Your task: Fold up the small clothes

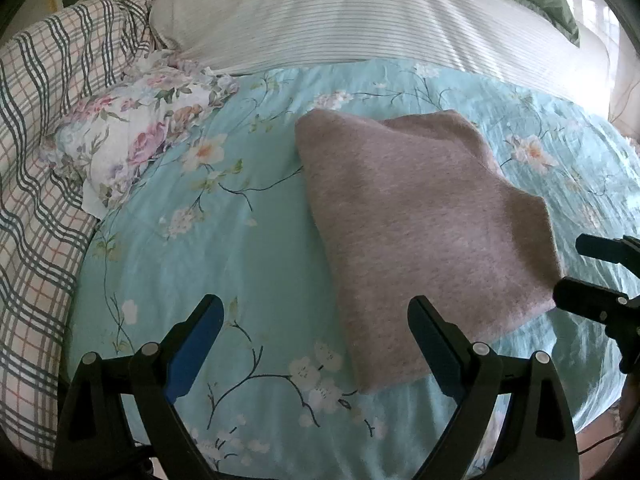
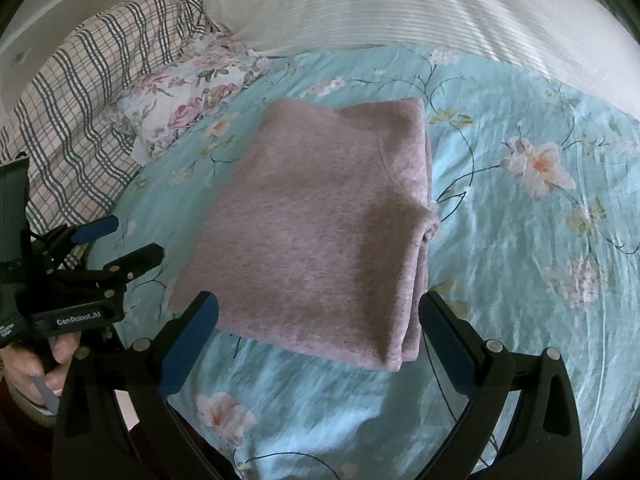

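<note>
Both the right gripper [image 2: 318, 344] and left gripper [image 1: 316, 344] hover with jaws wide and empty, the folded mauve fleece garment [image 2: 320, 224] lying just ahead on the floral turquoise bedsheet [image 2: 520, 240], apparently finished, so setting it aside likely comes next.

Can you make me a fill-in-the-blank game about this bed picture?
1. The folded cloth is coloured ____.
2. The sheet under it has a ____ pattern.
3. Both the left hand-held gripper and the right hand-held gripper are ____.
4. The blanket beside the sheet is ____.

Missing words: pink; flower; open; checked
</note>
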A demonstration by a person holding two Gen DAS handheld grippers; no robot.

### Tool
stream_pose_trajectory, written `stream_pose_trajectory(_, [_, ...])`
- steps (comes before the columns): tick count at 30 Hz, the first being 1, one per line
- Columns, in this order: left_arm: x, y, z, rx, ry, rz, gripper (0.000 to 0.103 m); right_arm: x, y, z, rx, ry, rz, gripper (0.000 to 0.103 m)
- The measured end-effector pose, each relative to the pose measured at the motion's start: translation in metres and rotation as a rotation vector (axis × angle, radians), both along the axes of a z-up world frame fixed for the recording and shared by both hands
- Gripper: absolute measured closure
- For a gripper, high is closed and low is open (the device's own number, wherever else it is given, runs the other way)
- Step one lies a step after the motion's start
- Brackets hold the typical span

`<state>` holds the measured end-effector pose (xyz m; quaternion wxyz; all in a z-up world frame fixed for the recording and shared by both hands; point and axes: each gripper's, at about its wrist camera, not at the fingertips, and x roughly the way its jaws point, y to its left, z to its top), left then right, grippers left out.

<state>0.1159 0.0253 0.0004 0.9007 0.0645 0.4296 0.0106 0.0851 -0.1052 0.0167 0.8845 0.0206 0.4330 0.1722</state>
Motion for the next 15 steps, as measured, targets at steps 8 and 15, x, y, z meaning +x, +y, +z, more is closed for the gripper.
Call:
stream_pose_trajectory(8, [0.0052,-0.0058,-0.0019,0.01,0.009,0.002,0.009,0.0065,-0.0001,-0.0042,0.014,0.008,0.029,0.003])
stream_pose_trajectory(15, [0.01,-0.0081,-0.0036,-0.009,0.015,0.014,0.006,0.0109,-0.0033,-0.0074,0.04,0.012,0.04,0.003])
